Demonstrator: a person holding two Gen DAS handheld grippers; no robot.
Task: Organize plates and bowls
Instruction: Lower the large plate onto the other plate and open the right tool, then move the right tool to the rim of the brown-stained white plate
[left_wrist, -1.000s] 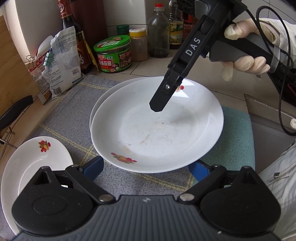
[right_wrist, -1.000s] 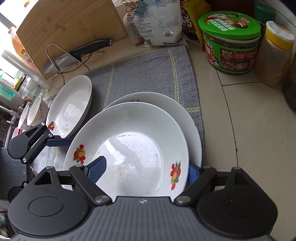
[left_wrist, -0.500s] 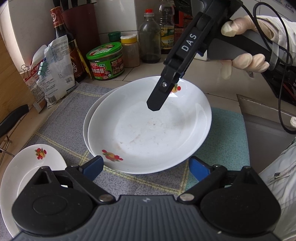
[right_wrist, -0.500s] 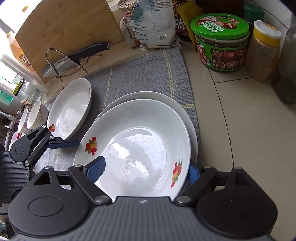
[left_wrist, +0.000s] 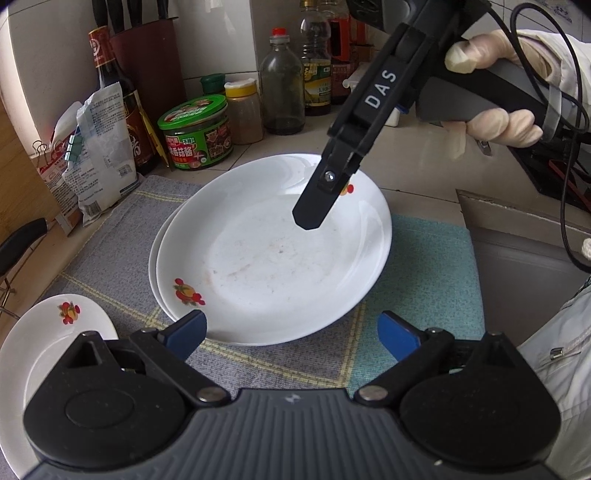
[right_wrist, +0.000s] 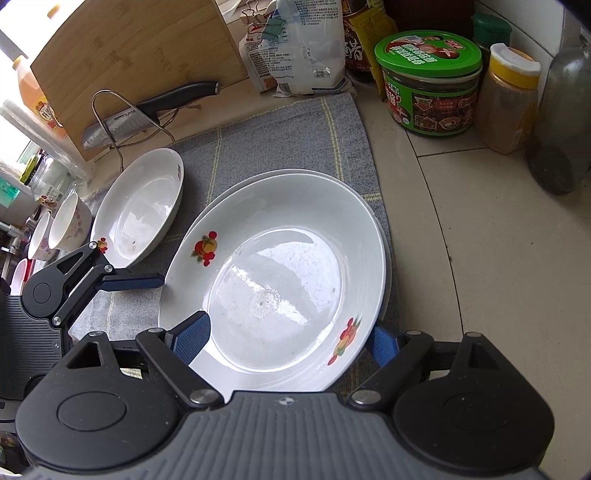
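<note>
Top plate (right_wrist: 280, 273) stacked on second; right claw (right_wrist: 284, 341) straddles rim, gaping, pads clear.

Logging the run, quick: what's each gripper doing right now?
Left gripper: open, holding nothing.
Right gripper: open above the top plate, holding nothing.

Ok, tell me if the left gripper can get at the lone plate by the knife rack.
Probably yes. The left gripper is open and holds nothing, and the lone plate lies just beside its left finger on the grey mat. Nothing lies on that plate, and the right gripper hangs over the stacked plates, well clear.
</note>
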